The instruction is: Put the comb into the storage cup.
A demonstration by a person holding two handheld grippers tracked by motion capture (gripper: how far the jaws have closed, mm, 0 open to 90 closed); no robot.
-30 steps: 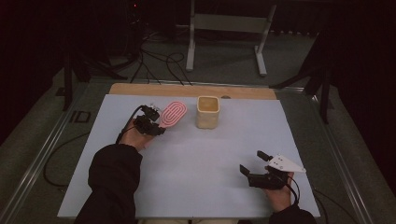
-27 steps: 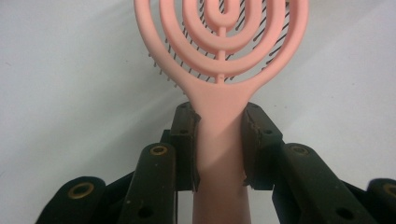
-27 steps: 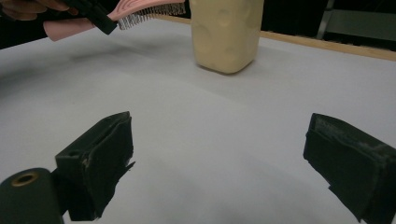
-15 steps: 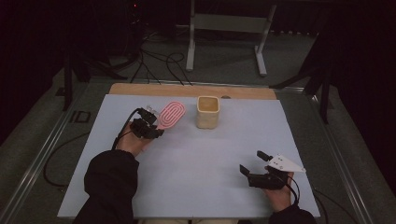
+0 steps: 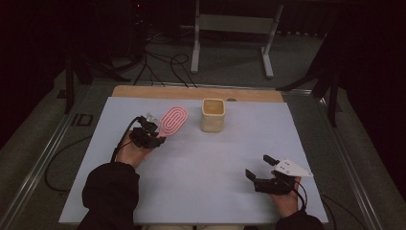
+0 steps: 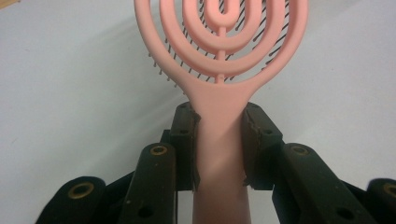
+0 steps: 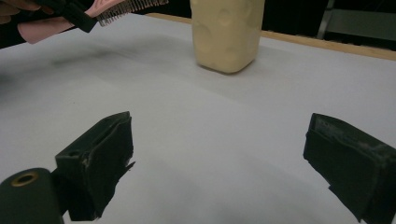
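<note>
Desk (image 5: 201, 191) first: a pale sheet covers it, with a strip of bare wood showing along the far edge. Near the middle of that far edge stands a cream cup (image 5: 213, 115), upright and open at the top, its rim empty as far as the high view lets me see. Just to its left, apart from it, is the pink hairbrush (image 5: 173, 120), a flat looped head with dark bristles underneath.

The left gripper (image 5: 151, 135) has its jaws clamped on the brush handle, one pad on each side, as the left gripper view shows plainly (image 6: 219, 154); in the right gripper view the head (image 7: 123, 5) is carried off the sheet, bristles down. The right gripper (image 5: 261, 170) rests near the near right corner, jaws wide apart with nothing between them (image 7: 219, 163).

By my judgement the work is putting the brush into the cup. The pickup is done; the carry across to the cup and the drop inside are left.

Against the earlier high view, the left hand and brush have shifted a little toward the near left, away from the cup, and the head has tipped more steeply. The right gripper has kept its place, and the cup has not moved.
</note>
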